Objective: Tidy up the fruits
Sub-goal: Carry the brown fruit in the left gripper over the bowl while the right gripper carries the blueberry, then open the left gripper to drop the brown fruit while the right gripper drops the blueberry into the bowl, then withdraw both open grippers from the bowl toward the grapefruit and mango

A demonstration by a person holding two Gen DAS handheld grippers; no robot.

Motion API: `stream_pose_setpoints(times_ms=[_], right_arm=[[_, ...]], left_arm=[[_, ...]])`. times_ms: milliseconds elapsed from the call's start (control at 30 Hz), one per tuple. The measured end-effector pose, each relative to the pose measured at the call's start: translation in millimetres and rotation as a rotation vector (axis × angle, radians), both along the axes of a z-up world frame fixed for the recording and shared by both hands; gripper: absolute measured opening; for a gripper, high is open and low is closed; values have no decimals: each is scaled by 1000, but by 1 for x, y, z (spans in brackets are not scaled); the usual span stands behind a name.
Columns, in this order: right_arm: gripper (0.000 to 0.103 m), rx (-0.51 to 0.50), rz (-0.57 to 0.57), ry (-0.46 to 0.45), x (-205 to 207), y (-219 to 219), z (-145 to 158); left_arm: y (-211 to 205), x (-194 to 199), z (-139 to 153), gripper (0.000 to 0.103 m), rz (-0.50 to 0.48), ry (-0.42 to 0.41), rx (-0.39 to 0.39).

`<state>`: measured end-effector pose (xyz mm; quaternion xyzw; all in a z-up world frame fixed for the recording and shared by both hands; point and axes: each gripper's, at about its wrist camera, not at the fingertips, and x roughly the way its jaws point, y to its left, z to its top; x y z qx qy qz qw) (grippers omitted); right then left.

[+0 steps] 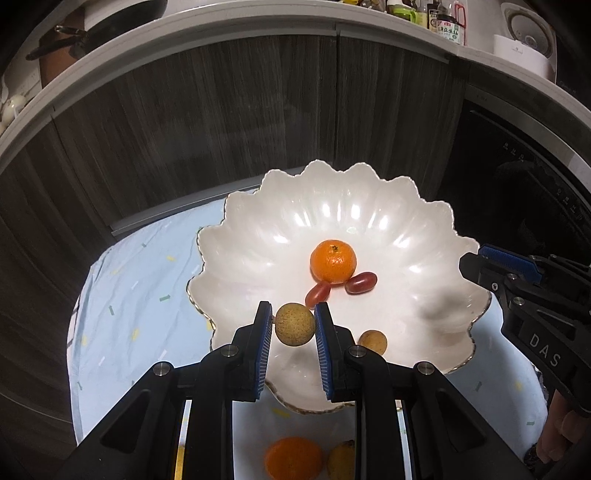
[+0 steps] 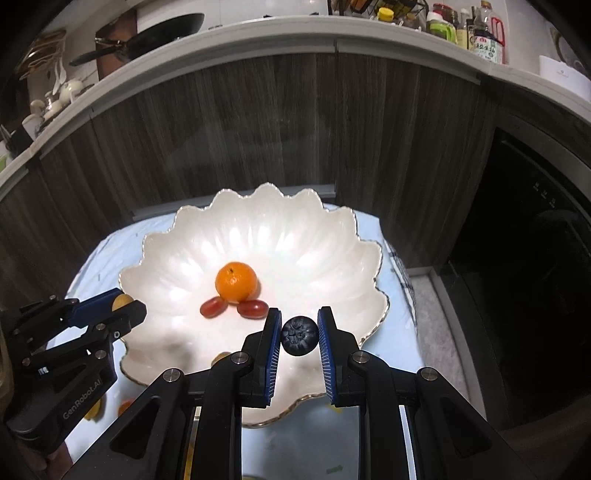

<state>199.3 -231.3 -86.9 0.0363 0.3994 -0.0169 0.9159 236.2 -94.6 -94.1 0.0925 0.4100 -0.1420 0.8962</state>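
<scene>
A white scalloped bowl [image 1: 369, 206] sits on a pale blue cloth. In it lie a mandarin [image 1: 332, 261], two red grapes [image 1: 361, 282] [image 1: 317, 294] and a tan longan [image 1: 373, 341]. My left gripper [image 1: 294, 324] is shut on another tan longan [image 1: 294, 329], held over the bowl's near left side. My right gripper [image 2: 299, 334] is shut on a dark blueberry [image 2: 299, 335], held over the bowl's [image 2: 258, 221] near right side. The mandarin [image 2: 236, 280] and grapes [image 2: 252, 308] [image 2: 213, 306] also show in the right wrist view. Each gripper appears in the other's view [image 1: 517, 273] [image 2: 99, 310].
The blue cloth [image 1: 129, 295] covers a small round table. Dark wooden cabinet fronts [image 1: 221, 129] stand behind it, a dark appliance [image 2: 535, 277] at right. A countertop above holds a pan [image 2: 147, 33] and bottles [image 2: 487, 37]. An orange fruit [image 1: 294, 459] and a yellow one [image 1: 341, 461] appear below the left gripper.
</scene>
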Motion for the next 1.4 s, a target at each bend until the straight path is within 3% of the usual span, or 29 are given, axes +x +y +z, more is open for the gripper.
stream_pose_setpoints(times_ms=[367,433,500,633,833,900,1400], right_arm=[[22,8,17,62,9,-1,-13],[22,0,11,63,9,-2,-13],[23,-1,10,63,10,-2,-13],[49,-14,-5,48,7,-3,-10],[74,-30,-26,21,2,-2,-3],[76,-29,-34,12,0,-3,0],[77,-30,-29,-15,-22,10,22]], left_arm=[[-4,7,-11,24,3,45,7],[-4,6,-12,29,5,48,10],[-3,6,-11,41,10,49,12],[-2,3,-9,45,15,41,20],[2,-2,-2,62,39,15,29],[4,-4,1,67,45,6,25],[20,-26,27,75,68,-43,30]])
